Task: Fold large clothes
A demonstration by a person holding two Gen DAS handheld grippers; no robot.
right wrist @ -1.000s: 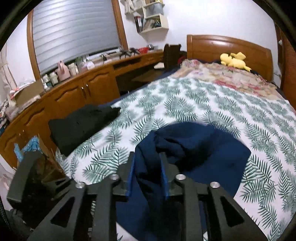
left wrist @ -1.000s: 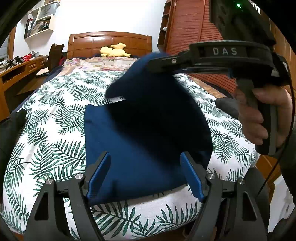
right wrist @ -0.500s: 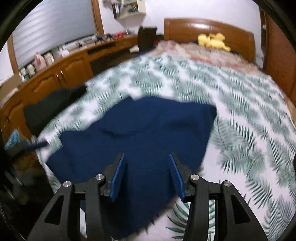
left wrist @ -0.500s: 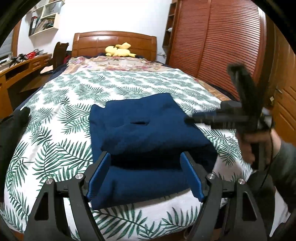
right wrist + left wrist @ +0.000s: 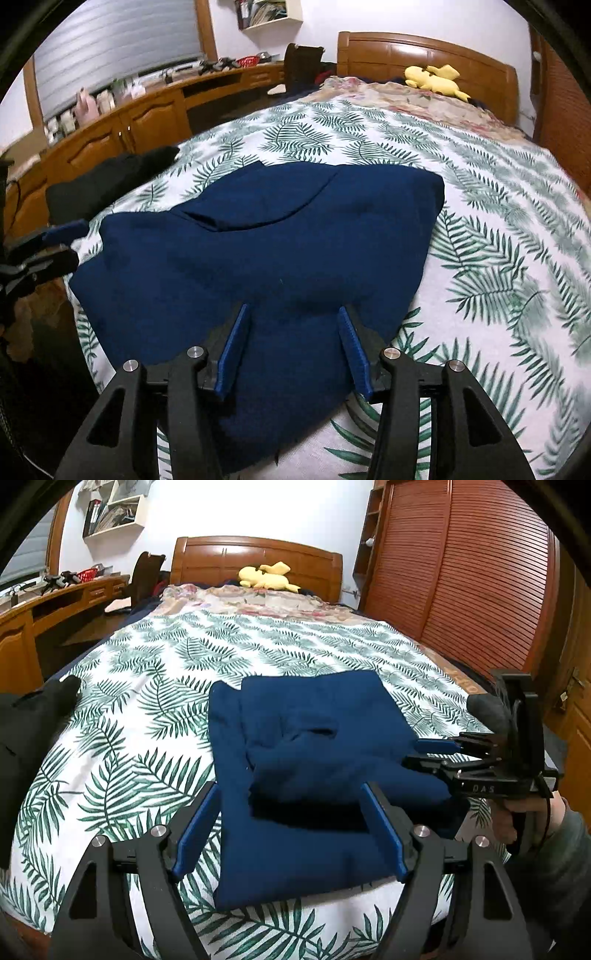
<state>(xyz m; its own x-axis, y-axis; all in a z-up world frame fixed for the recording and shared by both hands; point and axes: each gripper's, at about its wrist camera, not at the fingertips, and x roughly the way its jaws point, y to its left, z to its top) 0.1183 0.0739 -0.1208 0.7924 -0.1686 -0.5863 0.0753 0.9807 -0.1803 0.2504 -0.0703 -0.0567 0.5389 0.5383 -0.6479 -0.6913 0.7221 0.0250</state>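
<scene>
A navy blue garment (image 5: pixel 314 760) lies folded on the leaf-print bed (image 5: pixel 155 686), with its upper layer laid over the lower one. It also shows in the right wrist view (image 5: pixel 266 240). My left gripper (image 5: pixel 291 830) is open and empty, held just above the garment's near edge. My right gripper (image 5: pixel 291 347) is open and empty over the garment's near corner. It shows from the side at the garment's right edge in the left wrist view (image 5: pixel 436 753).
A black garment (image 5: pixel 26 723) lies at the bed's left edge, also in the right wrist view (image 5: pixel 107 181). A yellow plush toy (image 5: pixel 266 578) rests by the wooden headboard. A long wooden desk (image 5: pixel 147 107) runs along the left, a slatted wardrobe (image 5: pixel 480 583) on the right.
My right gripper carried a fold of the navy garment across, let it go and opened. The fold now lies flat on the garment. My left gripper stayed open.
</scene>
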